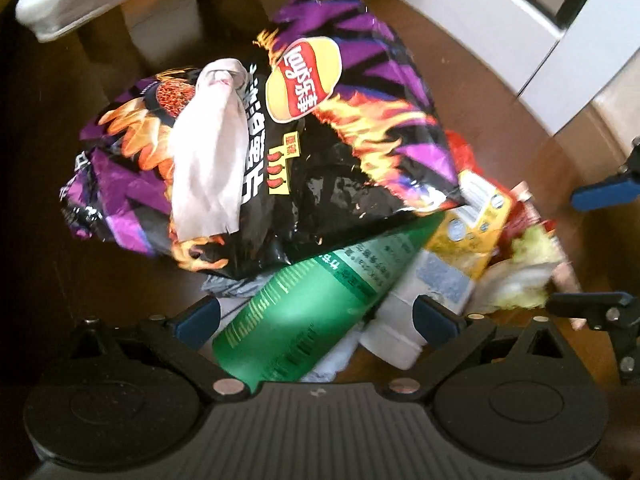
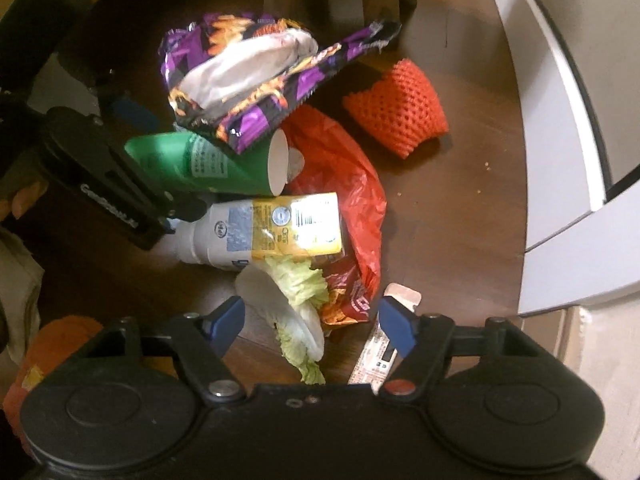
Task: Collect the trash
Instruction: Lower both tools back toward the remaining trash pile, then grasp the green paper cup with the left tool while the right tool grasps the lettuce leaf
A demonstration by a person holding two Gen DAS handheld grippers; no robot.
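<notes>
- Across the middle of the left wrist view sprawls a purple and black chip bag (image 1: 320, 128) with a crumpled white tissue (image 1: 208, 148) on top; it covers much of the pile on the dark wooden table (image 1: 100, 280).
- Below it, a green paper cup (image 1: 304, 312) lies on its side between the blue pads of the left gripper (image 1: 316, 318). Jaws spread wide, pads not pressing it.
- Right of the cup, a white bottle (image 1: 404, 320) and a yellow carton (image 1: 472, 232) are jammed together, both partly buried.
- Over in the right wrist view, the right gripper (image 2: 312, 324) hangs open over a lettuce leaf (image 2: 296, 292), gripping nothing.
- Under the right pad sits a small wrapper (image 2: 374, 360), print unreadable.
- A red plastic bag (image 2: 344, 184) lies beneath the carton; an orange foam net (image 2: 396, 108) stands apart at upper right.
- An orange shape at lower left is cut off, hard to identify.
</notes>
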